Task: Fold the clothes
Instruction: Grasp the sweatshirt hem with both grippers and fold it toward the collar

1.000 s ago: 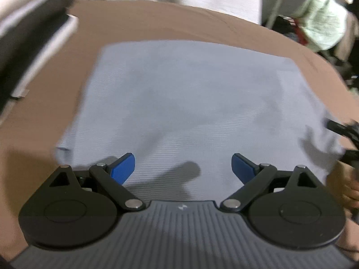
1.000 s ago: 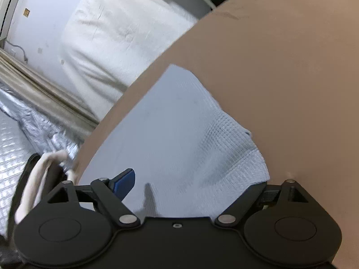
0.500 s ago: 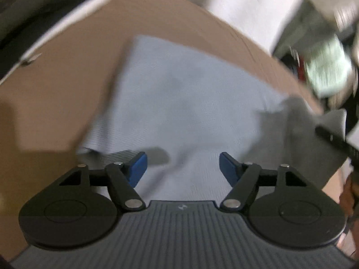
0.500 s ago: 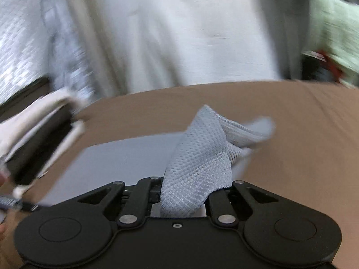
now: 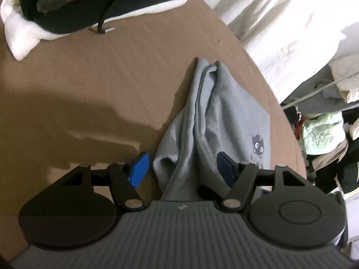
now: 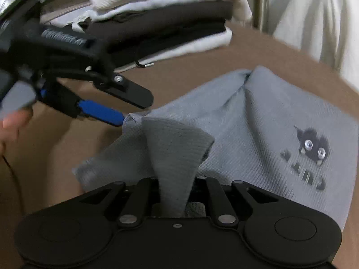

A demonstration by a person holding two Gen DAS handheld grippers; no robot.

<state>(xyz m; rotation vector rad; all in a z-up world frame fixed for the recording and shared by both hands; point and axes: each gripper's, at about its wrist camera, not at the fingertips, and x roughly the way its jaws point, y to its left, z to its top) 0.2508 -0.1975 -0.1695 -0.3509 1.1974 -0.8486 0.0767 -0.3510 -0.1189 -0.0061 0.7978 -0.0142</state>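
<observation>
The grey garment [image 6: 258, 121] is pinched in your right hand-held gripper [image 6: 177, 192], whose fingers are closed tight on a bunched fold that rises at 12 o'clock from the jaws. Your left hand-held gripper [image 5: 181, 168] stands wide open, blue pads [image 5: 139, 170] apart, with a gathered ridge of the cloth lying between them but not clamped. In the right wrist view that left hand-held gripper sits at 9 o'clock, one blue pad tip just touching the garment's edge. The rest of the garment drapes onto the brown worktop [image 5: 89, 85], its dark cartoon print [image 6: 311, 148] facing up at 3 o'clock. A stack of folded clothes [image 6: 157, 22], white and dark layers, rests on the worktop at 11 o'clock, well apart from the garment
</observation>
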